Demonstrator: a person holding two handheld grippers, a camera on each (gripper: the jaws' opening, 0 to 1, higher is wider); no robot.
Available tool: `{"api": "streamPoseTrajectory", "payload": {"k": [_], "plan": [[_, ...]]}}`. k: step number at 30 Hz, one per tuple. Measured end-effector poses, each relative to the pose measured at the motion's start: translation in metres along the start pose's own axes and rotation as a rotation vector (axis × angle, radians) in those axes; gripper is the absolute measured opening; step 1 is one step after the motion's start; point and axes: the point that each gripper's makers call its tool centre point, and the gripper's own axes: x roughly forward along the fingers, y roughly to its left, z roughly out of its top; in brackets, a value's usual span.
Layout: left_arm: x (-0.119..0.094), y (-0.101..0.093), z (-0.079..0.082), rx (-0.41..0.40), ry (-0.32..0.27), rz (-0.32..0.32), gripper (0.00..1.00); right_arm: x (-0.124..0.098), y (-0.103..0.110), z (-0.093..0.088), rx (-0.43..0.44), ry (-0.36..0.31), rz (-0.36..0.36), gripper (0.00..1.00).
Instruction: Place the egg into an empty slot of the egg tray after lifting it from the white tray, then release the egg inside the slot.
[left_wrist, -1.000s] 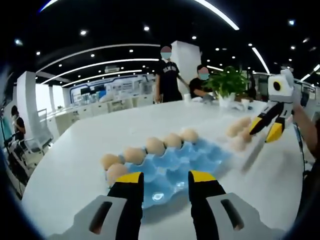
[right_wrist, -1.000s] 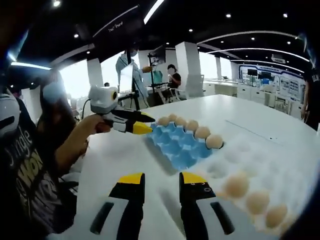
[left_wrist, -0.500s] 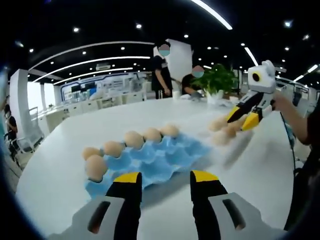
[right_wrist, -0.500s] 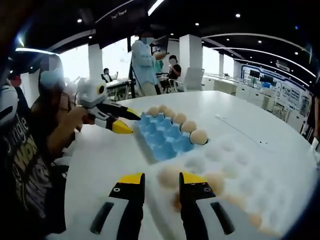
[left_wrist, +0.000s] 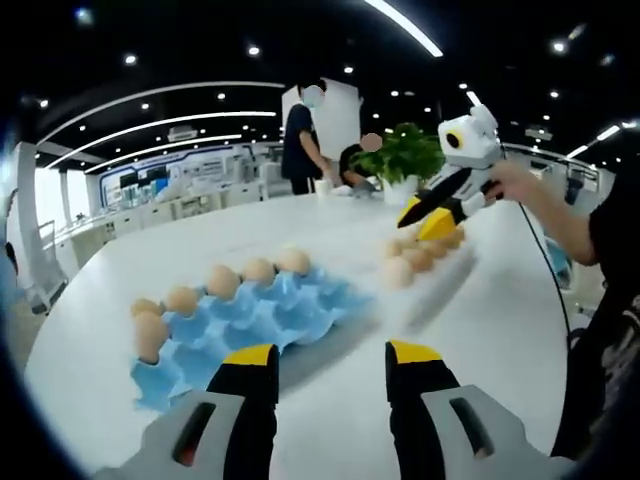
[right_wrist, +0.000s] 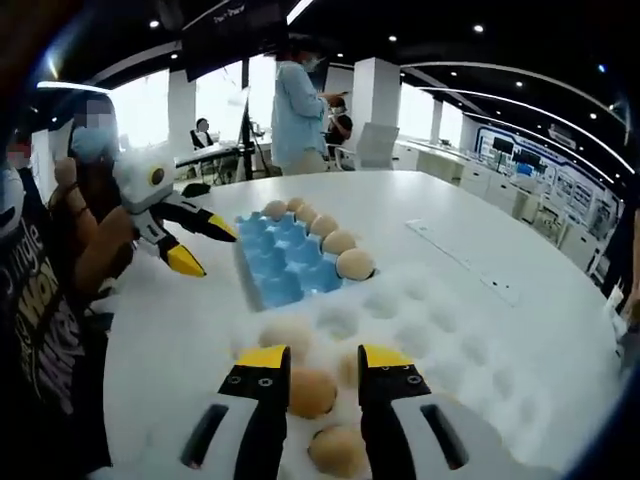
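Directly between our open, empty right tongs (right_wrist: 312, 362) lies a brown egg (right_wrist: 312, 391) in the white foam tray (right_wrist: 450, 330); our left tongs (left_wrist: 322, 358), also open and empty, hover farther off.

White table (left_wrist: 200, 240) carries blue egg tray (left_wrist: 250, 320) and white tray (right_wrist: 450, 340)

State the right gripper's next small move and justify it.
Probably lower the open right gripper a little and close on the egg lying between its jaws in the white tray; nothing is held yet, and the blue egg tray has empty slots waiting.
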Motion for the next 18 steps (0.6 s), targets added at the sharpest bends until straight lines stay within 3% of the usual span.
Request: {"api": "streamPoseTrajectory", "payload": {"k": [10, 18], "plan": [[-0.001, -0.007, 0.0, 0.004, 0.0, -0.015, 0.44, 0.019, -0.026, -0.018, 0.01, 0.1, 0.014, 0.28], [-0.003, -0.008, 0.002, -0.009, -0.009, -0.007, 0.44, 0.025, -0.029, -0.027, 0.021, 0.141, 0.042, 0.27]]}}
